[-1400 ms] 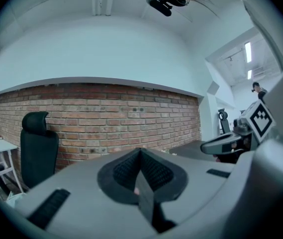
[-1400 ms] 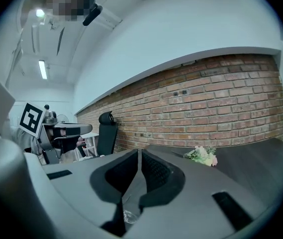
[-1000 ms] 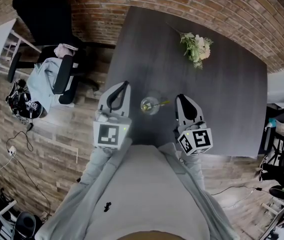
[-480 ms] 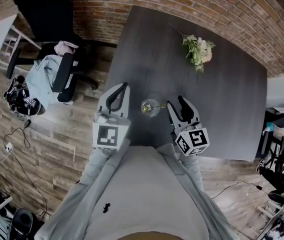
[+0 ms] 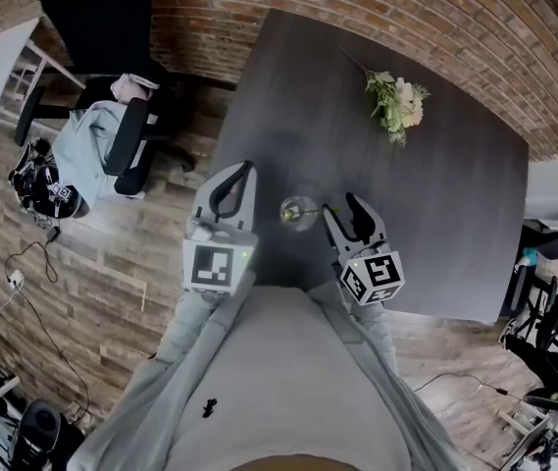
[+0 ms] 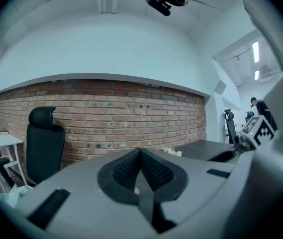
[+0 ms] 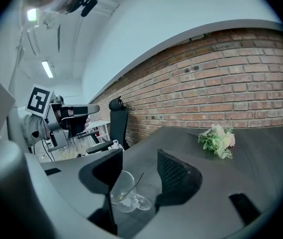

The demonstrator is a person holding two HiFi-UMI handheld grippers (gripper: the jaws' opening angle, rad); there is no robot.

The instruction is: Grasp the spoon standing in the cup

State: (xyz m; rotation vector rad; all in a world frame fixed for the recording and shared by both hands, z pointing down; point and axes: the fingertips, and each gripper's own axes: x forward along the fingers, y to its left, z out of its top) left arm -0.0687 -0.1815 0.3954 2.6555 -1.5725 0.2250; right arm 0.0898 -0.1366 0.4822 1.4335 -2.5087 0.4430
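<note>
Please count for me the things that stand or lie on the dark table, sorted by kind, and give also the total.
glass cup: 1
spoon: 1
bunch of flowers: 1
total: 3

A jaw of the right gripper (image 7: pixel 135 159) hides the cup (image 7: pixel 127 193)'s 9 o'clock side. The spoon (image 7: pixel 131 185)'s bowl is blurred.

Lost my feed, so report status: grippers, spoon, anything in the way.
Left hand-held gripper shut, empty. Right hand-held gripper just opened wide, cup lined up between its jaws, untouched. Spoon leans in cup. Nothing in the way; flowers far off.
</note>
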